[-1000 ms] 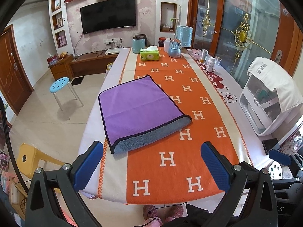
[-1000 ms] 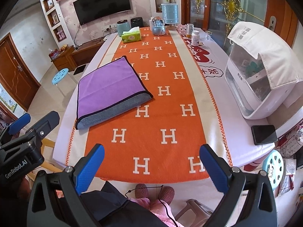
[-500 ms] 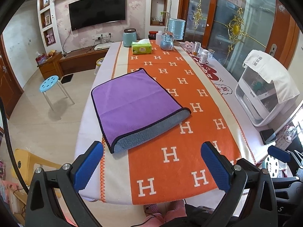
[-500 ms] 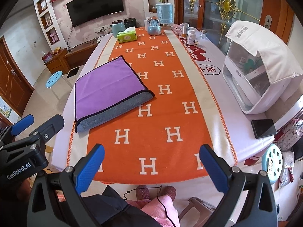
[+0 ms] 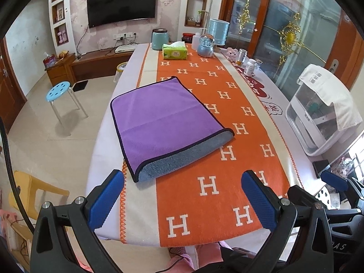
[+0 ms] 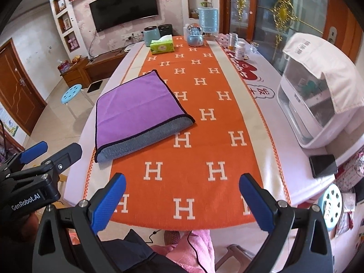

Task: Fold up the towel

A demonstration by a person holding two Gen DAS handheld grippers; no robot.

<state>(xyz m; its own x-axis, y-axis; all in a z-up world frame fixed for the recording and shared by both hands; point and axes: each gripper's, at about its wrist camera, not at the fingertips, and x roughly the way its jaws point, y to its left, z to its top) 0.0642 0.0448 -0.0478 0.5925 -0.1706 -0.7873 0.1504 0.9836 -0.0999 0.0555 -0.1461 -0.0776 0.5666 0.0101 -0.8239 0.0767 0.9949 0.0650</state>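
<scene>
Towel (image 5: 163, 116): purple top, dark piping on the edges, grey underside showing at the near fold. Table runner (image 5: 227, 159): orange with white H pattern, cream borders, orange zigzag stitch. Tabletop (image 5: 107, 154): pale lilac cover. Tissue box (image 5: 174, 51): lime green. Left tool (image 5: 182, 198) and right tool (image 6: 180, 201): blue textured pads, black frames.

Purple towel (image 5: 163, 118) lies folded flat, grey underside showing along near edge.

A plush purple towel (image 5: 163, 118) with fluffy grey underside was seen at frame centre; dimpled matt blue pads (image 5: 107, 199) were noted below.
</scene>
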